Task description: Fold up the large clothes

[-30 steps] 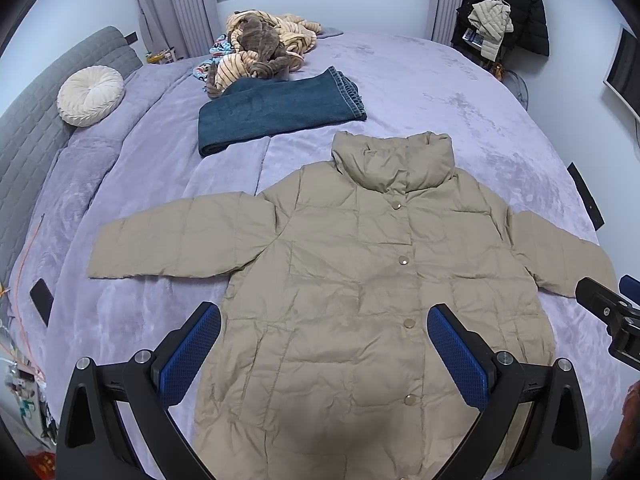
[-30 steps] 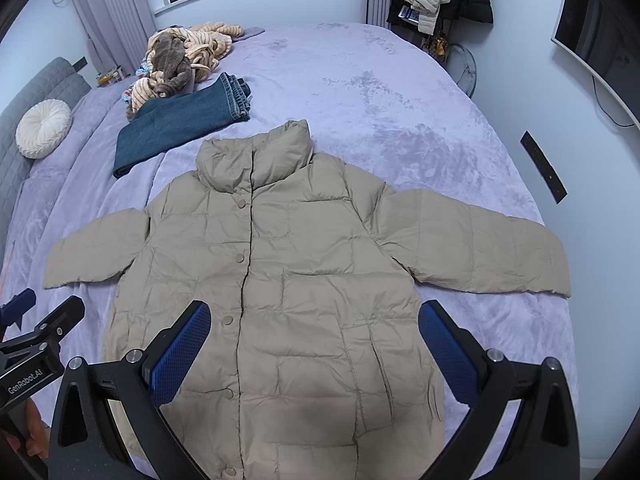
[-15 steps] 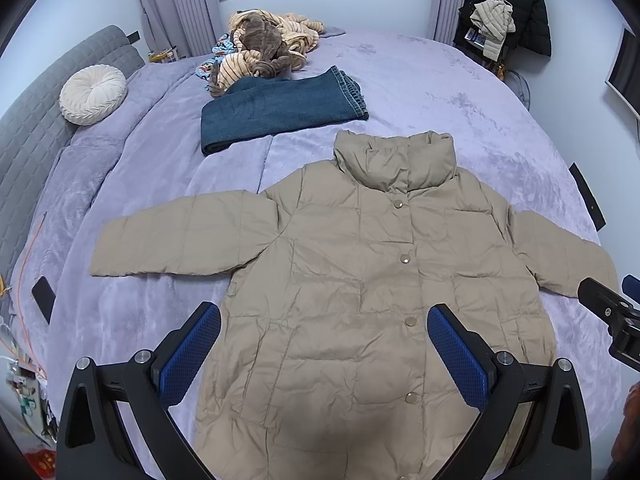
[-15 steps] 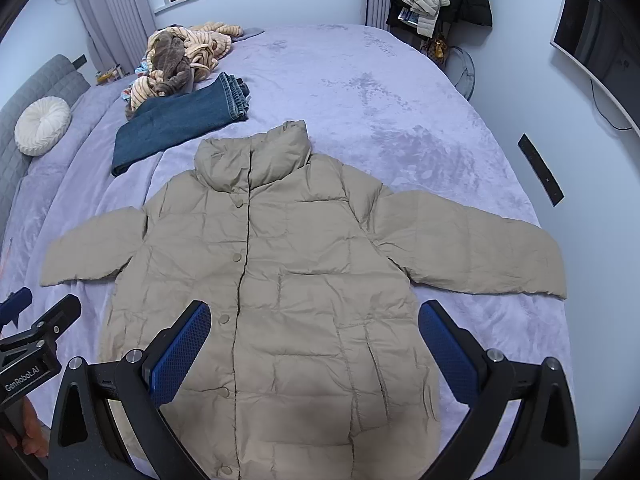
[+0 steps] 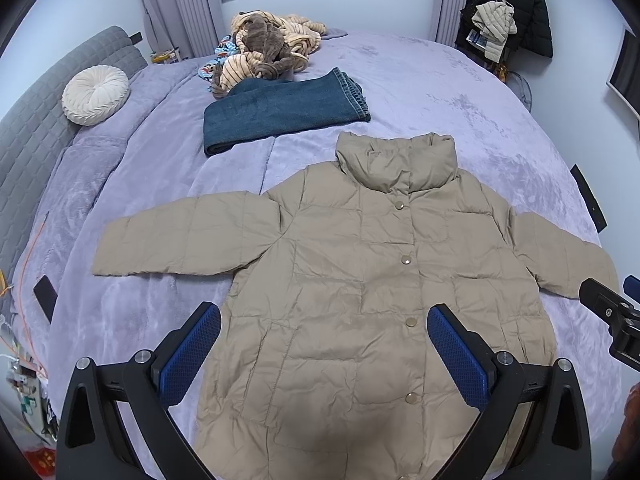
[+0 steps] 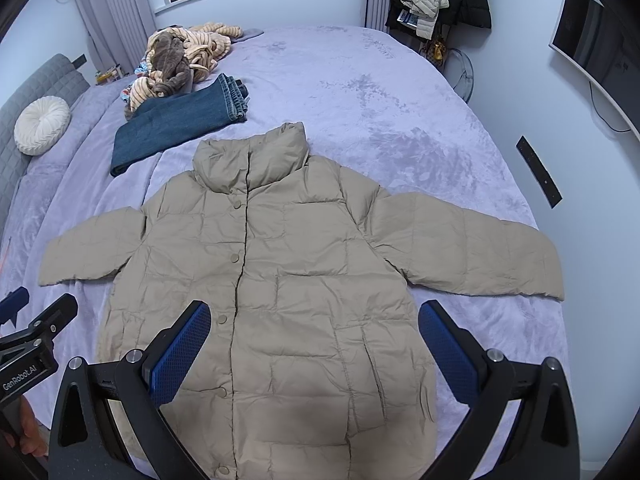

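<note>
I have the jacket straight ahead of both tongs, spread flat and front-up on the bed, hem toward me and collar away, so its long axis runs directly out from the rig and the sleeves stick out across it to either side. The left tongs hang released over the lower front, jaws wide apart with nothing between them, and the left sleeve lies ahead and off to their left, cuff well apart from the body. The right tongs are likewise released and empty above the hem area, with the right sleeve reaching out to their right. Each tool is therefore the nearer one to its own sleeve, and I judge the first fold calls for bringing a sleeve inward over the chest. The jacket is a beige quilted puffer, snapped shut down the front, collar standing puffed, fabric a little creased but lying fairly smooth; I expect it to spring back when folded. Folded jeans lie just beyond the collar, not touching it as far as I can tell.
</note>
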